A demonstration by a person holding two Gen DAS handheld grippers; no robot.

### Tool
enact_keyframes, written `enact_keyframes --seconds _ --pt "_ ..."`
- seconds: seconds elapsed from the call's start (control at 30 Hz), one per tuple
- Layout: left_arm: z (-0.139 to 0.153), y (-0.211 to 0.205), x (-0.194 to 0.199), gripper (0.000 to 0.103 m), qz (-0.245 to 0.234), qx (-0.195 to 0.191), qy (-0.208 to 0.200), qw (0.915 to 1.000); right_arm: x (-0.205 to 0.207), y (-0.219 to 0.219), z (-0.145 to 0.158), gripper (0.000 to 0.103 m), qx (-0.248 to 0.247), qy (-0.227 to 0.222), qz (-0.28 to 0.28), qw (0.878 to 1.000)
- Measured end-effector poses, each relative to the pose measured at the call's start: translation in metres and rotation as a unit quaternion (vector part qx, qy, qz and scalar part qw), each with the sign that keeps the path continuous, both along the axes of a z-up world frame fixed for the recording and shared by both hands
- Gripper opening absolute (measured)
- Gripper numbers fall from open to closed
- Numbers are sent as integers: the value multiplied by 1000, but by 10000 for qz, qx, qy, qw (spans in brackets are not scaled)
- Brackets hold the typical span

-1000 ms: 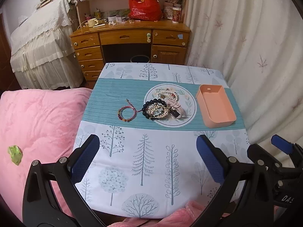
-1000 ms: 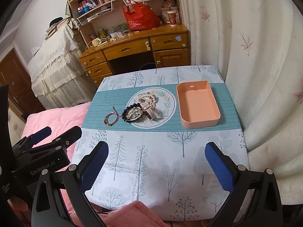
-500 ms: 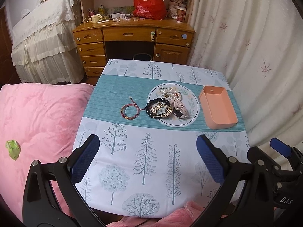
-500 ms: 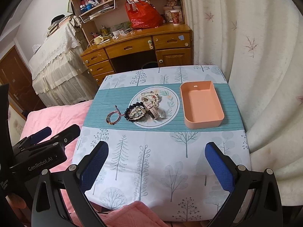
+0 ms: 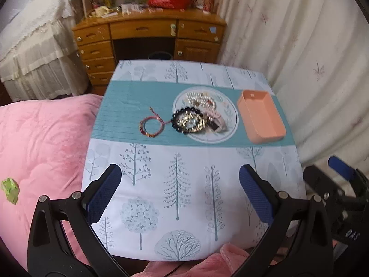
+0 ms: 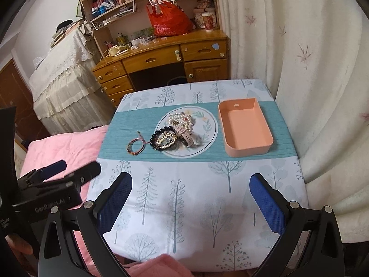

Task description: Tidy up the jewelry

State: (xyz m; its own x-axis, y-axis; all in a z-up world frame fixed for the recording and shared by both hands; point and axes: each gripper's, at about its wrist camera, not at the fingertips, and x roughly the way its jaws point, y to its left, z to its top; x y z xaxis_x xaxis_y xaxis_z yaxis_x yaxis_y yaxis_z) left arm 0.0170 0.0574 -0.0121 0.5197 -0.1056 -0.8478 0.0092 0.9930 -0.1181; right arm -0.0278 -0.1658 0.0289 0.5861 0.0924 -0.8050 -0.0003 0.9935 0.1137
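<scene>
A pile of jewelry (image 5: 196, 115) (image 6: 175, 131) lies on the round print in the teal band of the tablecloth: a black bead bracelet (image 6: 161, 136), pearl strands (image 6: 182, 120) and a pink watch strap (image 6: 184, 136). A red cord bracelet (image 5: 151, 125) (image 6: 136, 146) lies alone to its left. An empty orange tray (image 5: 261, 117) (image 6: 244, 127) stands to the right. My left gripper (image 5: 180, 191) is open over the near part of the table. My right gripper (image 6: 191, 198) is open, also near the front edge. Both are empty.
The small table (image 6: 196, 207) has a tree-print cloth. A pink quilt (image 5: 41, 143) lies to the left. A wooden desk (image 6: 166, 57) with a red bag (image 6: 168, 20) stands behind. A white curtain (image 6: 299, 69) hangs to the right.
Both grippers have risen and pulled back a little, so the table looks smaller and farther. Nothing on the table has moved. Both stay open.
</scene>
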Motion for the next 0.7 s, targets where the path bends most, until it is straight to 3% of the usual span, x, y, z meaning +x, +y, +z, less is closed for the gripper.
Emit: enact_keyframes --seconds 0.27,0.43,0.57,0.7 --pt "-41 30 18 101 -353 165 89 9992 10 33 -26 103 -532 -311 -210 9979" --pt "-70 48 35 101 -393 234 98 9989 21 62 -53 103 -1061 -499 31 9931" --pt "-102 62 58 101 -282 129 42 9995 39 87 -87 103 -1728 -512 357 9830" --pt "-136 69 90 101 -86 95 50 9999 73 99 -138 103 -1939 -222 667 9785"
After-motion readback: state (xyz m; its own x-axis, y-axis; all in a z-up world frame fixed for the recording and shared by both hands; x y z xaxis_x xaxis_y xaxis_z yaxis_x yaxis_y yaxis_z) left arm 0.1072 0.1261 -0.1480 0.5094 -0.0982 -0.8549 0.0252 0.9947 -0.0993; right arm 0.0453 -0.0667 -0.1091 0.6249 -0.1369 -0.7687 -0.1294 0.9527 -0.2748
